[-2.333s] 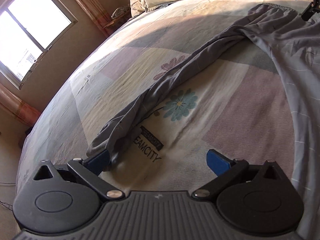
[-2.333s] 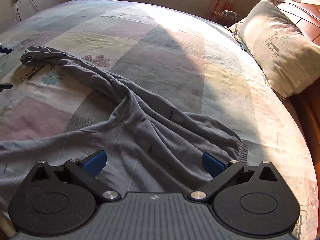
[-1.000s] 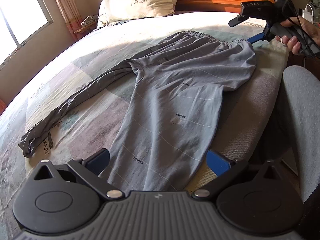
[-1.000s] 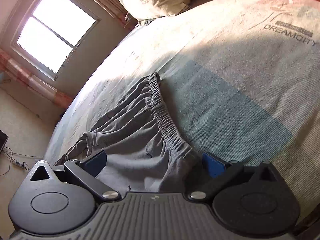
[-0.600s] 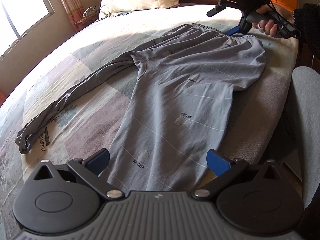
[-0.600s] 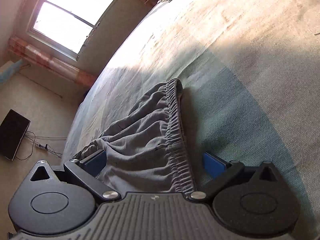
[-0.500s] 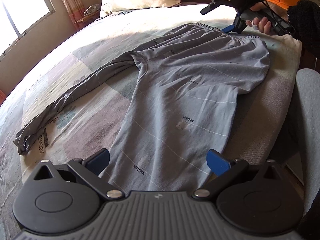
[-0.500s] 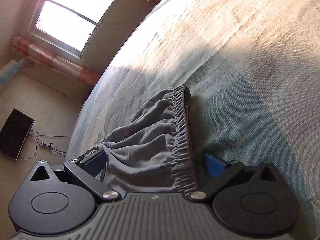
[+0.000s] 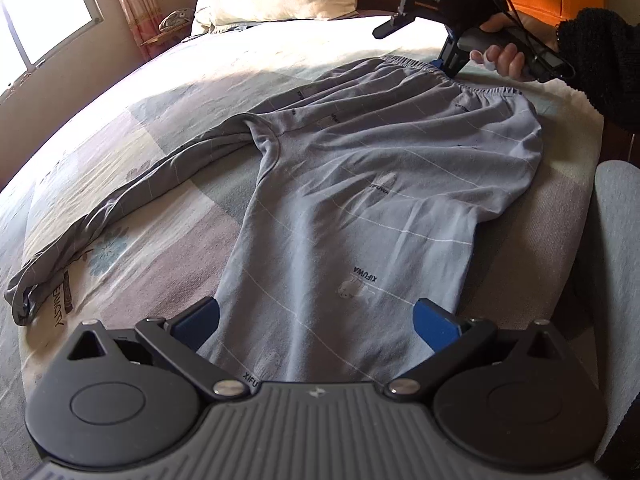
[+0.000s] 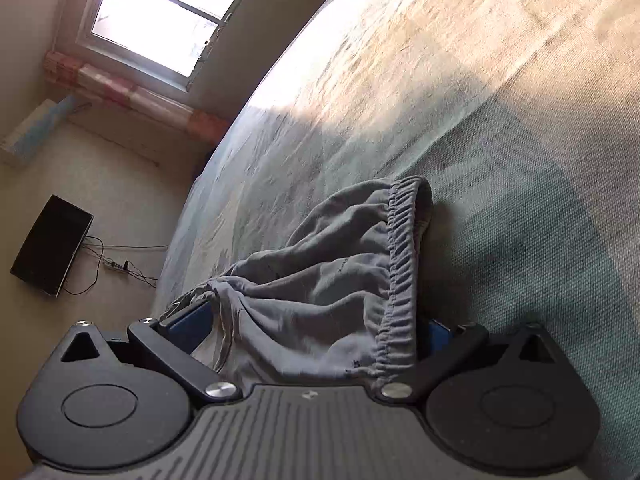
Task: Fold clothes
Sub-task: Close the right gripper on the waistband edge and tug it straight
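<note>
- Grey, thin knit trousers (image 9: 360, 184) are spread on the bed (image 9: 200, 80). One leg runs straight out ahead of the left hand-held gripper (image 9: 316, 322), and the other trails off to its left, bunched into a rope.
- Looks light and floppy with zero stiffness, so I reckon any lifted part will sag and drag the rest along.
- Left hand-held gripper has its fingers wide apart, straddling the near leg's lower end and gripping nothing.
- Right hand-held gripper (image 10: 316, 330) is also spread, with the elastic waistband (image 10: 396, 272) lying between its fingers, not pinched yet.
- Best places to grab are probably the gathered waistband, which is thicker and less slippy, and the cuff hem.
- That roped leg will likely need smoothing flat first, or the fold comes out lumpy.
</note>
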The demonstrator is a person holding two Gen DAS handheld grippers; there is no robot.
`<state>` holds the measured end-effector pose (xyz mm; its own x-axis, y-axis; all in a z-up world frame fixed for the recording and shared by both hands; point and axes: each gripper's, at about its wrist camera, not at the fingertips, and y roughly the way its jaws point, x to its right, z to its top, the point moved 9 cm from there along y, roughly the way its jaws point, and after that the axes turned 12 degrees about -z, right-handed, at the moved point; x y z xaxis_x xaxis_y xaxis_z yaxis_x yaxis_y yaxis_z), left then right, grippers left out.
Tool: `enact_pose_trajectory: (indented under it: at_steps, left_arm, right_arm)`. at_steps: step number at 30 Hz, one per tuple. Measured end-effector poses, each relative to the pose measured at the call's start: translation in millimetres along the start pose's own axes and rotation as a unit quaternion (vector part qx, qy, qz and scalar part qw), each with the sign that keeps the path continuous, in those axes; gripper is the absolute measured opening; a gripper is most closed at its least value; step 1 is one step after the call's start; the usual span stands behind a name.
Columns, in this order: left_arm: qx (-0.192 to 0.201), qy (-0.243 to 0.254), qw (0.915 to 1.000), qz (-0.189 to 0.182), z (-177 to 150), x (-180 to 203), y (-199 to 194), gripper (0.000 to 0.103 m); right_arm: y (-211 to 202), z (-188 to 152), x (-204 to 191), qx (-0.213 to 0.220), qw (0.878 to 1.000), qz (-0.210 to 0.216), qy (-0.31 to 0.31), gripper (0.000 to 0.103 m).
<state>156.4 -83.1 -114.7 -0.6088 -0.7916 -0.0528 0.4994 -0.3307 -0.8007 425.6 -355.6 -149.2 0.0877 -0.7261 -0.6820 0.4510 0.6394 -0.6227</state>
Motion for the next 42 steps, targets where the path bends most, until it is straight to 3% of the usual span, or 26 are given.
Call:
enact_pose_trajectory:
  at_steps: [1, 3, 5, 6, 7, 8, 15, 18, 20, 23, 26, 29, 33, 36, 39, 40, 42]
  left_arm:
    - [0.002, -0.002, 1.0000, 0.001, 0, -1, 0, 0.102]
    - [0.004, -0.007, 1.0000, 0.004, -1, -2, -1, 0.102]
    - [0.001, -0.013, 0.9999, 0.002, -5, -3, 1, 0.102]
    - [-0.001, -0.014, 0.9999, 0.002, -7, -3, 3, 0.102]
    - [-0.005, -0.014, 0.9999, 0.003, -8, -3, 5, 0.102]
    - [-0.007, -0.013, 0.9999, 0.004, -9, -3, 6, 0.102]
    - [-0.006, -0.010, 0.9998, 0.013, -7, -7, 3, 0.102]
    - [0.000, -0.018, 0.9997, 0.019, -6, -11, 0, 0.102]
    - [0.002, -0.019, 0.9997, 0.018, -6, -11, -2, 0.102]
    - [0.004, -0.011, 0.9998, 0.016, -7, -8, -5, 0.102]
    - [0.010, -0.001, 0.9998, 0.016, -8, -4, -9, 0.102]
    - [0.020, -0.002, 0.9997, 0.012, -7, -1, -12, 0.102]
    - [0.029, 0.004, 0.9996, 0.003, -6, 8, -17, 0.102]
    - [0.026, 0.023, 0.9994, 0.006, -7, 17, -21, 0.102]
    - [0.025, 0.031, 0.9991, 0.012, -10, 23, -29, 0.102]
    - [0.024, 0.031, 0.9991, 0.014, -11, 24, -33, 0.102]
    - [0.024, 0.030, 0.9990, 0.021, -15, 24, -39, 0.102]
  right_arm:
    - [3, 3, -1, 0.004, 1.000, -0.008, -0.002, 0.103]
    - [2, -2, -5, 0.009, 0.998, -0.041, -0.039, 0.090]
    - [-2, -8, -3, 0.017, 0.993, -0.084, -0.075, 0.053]
    - [-4, -8, 2, 0.016, 0.992, -0.103, -0.072, 0.043]
    - [-7, -8, 8, 0.015, 0.990, -0.121, -0.067, 0.018]
    - [-7, -7, 10, 0.019, 0.989, -0.127, -0.067, 0.012]
    - [-8, 30, 15, 0.063, 0.980, -0.169, -0.085, 0.011]
    - [1, 40, 19, 0.062, 0.976, -0.191, -0.086, 0.012]
    - [5, 40, 26, 0.061, 0.971, -0.215, -0.086, 0.021]
    - [-20, 32, 28, 0.085, 0.970, -0.218, -0.058, 0.028]
    - [-66, 14, 26, 0.117, 0.968, -0.217, -0.043, 0.046]
    - [-116, -29, 31, 0.126, 0.973, -0.196, -0.003, 0.050]
    - [-135, -102, 42, 0.089, 0.982, -0.158, 0.053, 0.056]
    - [-121, -144, 40, 0.057, 0.985, -0.154, 0.060, 0.056]
    - [-109, -151, 28, 0.071, 0.986, -0.141, 0.054, 0.056]
    - [-105, -150, 25, 0.076, 0.985, -0.154, 0.038, 0.051]
    - [-100, -149, 23, 0.081, 0.982, -0.173, 0.016, 0.019]
